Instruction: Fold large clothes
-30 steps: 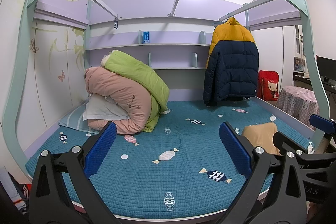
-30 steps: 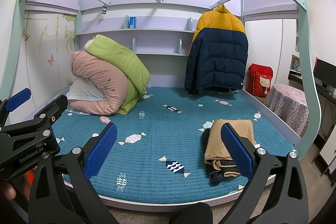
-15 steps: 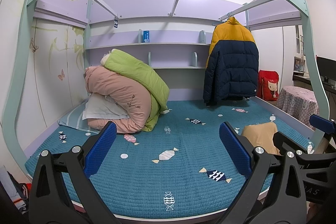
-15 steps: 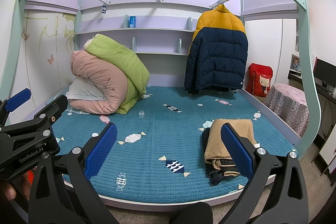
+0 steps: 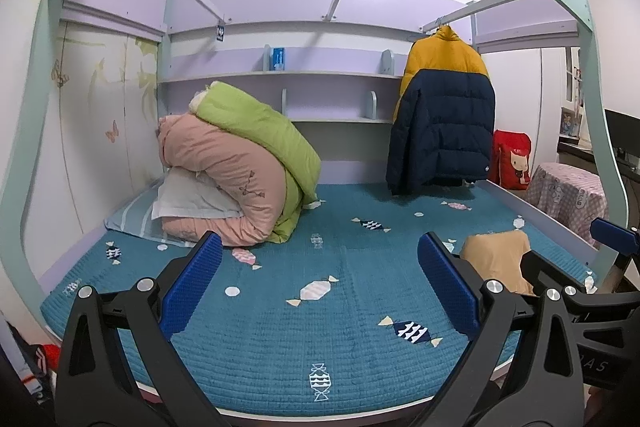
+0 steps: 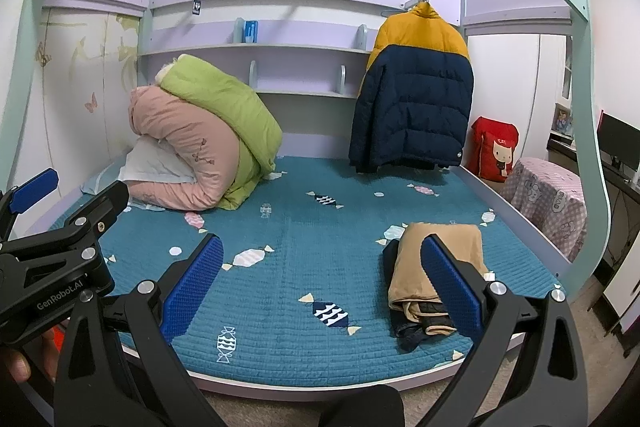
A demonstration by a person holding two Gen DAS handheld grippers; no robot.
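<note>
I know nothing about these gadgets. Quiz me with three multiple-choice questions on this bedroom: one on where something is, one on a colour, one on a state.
1. Where is the puffer jacket?
A. hanging from a rail
B. flat on the bed
C. on the floor

2. What colour is the top folded garment on the bed?
A. red
B. tan
C. white

3. How are both hand-held grippers (left, right)?
A. clamped on cloth
B. shut, empty
C. open, empty

Answers: 1 A, it dangles above the mattress; 2 B, tan over dark cloth; 3 C, blue pads stand wide apart.
</note>
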